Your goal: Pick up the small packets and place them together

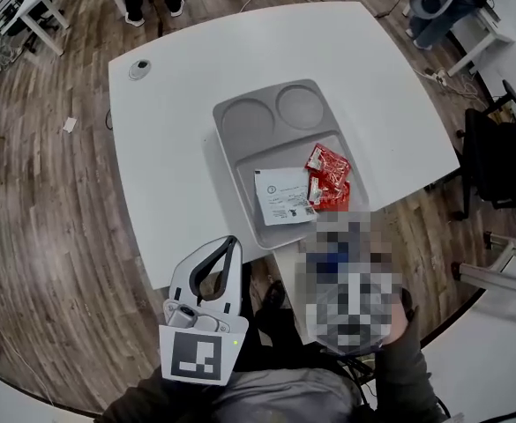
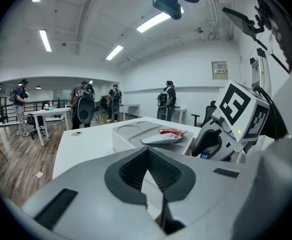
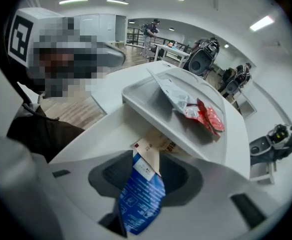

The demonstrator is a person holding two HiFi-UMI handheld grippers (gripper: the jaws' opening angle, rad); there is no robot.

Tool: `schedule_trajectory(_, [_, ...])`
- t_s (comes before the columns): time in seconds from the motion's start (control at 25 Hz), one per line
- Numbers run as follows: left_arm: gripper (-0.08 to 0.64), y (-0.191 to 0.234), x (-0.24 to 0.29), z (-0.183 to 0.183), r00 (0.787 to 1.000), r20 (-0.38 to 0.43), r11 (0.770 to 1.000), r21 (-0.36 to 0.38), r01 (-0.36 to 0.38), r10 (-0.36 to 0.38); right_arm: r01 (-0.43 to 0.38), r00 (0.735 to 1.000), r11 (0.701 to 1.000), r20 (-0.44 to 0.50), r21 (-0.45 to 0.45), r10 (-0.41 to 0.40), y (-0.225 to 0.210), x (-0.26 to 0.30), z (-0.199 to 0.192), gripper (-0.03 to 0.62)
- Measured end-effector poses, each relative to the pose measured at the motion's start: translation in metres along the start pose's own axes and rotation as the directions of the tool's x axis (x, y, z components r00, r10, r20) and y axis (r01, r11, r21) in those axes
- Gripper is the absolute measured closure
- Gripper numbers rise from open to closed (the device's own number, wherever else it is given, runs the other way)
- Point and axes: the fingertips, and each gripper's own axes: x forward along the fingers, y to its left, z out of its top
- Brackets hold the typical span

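Note:
A grey tray lies on the white table, with a white packet and red packets in its near compartment. My left gripper hovers at the table's front edge, left of the tray, shut with nothing in it. In the left gripper view its jaws meet at the tips, facing the tray. My right gripper is shut on a blue packet and a beige packet, just before the tray's near wall. A blurred patch hides it in the head view.
A small round object sits at the table's far left corner. A black office chair stands to the right of the table. Several people stand at other tables in the background. Wooden floor surrounds the table.

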Motion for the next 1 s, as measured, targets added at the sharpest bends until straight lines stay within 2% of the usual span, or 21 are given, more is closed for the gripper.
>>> schedule_trajectory(0.4, [0.560,0.011,0.012,-0.009,1.000,0.001,1.000,-0.020,-0.023,0.023,-0.031,0.999,0.999,0.006,-0.034,0.031,0.001,0.018,0.006,0.434])
schedule_trajectory(0.44, [0.560,0.010,0.013,-0.009,1.000,0.002,1.000,-0.018,-0.023,0.023,-0.033,0.999,0.998,0.008,-0.046,0.033,0.003,0.019,0.007,0.459])
schedule_trajectory(0.52, [0.560,0.008,0.013,-0.010,1.000,0.002,1.000,-0.014,-0.021,0.021,-0.013,1.000,0.998,0.006,-0.067,0.013,0.004,0.022,0.006,0.589])
schedule_trajectory(0.6, [0.560,0.007,0.012,-0.011,1.000,-0.002,1.000,-0.012,-0.021,0.021,0.005,1.000,0.997,0.002,-0.074,-0.005,0.003,0.021,0.005,0.589])
schedule_trajectory(0.76, [0.560,0.006,0.012,-0.013,1.000,-0.004,0.999,-0.018,-0.028,0.028,-0.012,1.000,0.997,0.011,-0.070,0.012,0.003,0.014,0.003,0.589])
schedule_trajectory(1.0, [0.560,-0.008,0.002,-0.010,1.000,0.000,1.000,-0.013,-0.019,0.019,-0.032,0.997,0.997,0.069,-0.066,0.037,0.016,-0.016,0.006,0.589])
